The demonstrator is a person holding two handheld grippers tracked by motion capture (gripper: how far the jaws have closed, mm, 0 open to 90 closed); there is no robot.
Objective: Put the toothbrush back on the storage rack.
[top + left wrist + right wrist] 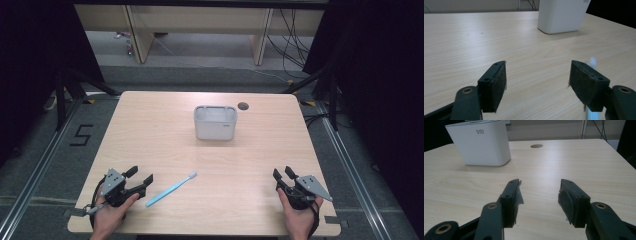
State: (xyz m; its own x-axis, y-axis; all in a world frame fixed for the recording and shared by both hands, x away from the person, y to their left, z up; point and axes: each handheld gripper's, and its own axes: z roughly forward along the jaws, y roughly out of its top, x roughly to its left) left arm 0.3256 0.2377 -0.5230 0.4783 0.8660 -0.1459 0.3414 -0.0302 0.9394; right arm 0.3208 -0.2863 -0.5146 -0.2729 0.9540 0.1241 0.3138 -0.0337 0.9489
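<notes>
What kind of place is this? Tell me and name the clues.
Probably a lab set up for recording manipulation, not a home: a bare wooden table on a metal frame, black curtains at both sides, loose cables on the floor and a floor marker "5".

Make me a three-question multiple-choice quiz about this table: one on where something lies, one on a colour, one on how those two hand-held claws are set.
1. Where does the toothbrush lie?
A. Inside the container
B. On the table near the left gripper
C. Beside the right gripper

2. What colour is the container?
A. White
B. Red
C. Black

3. How are the two grippers set?
A. Both shut
B. One shut on the toothbrush
C. Both open, holding nothing

Answers:
1. B, it lies flat on the table just right of the left gripper.
2. A, its walls look white in all views.
3. C, each gripper view shows bare table between the jaws.
</notes>
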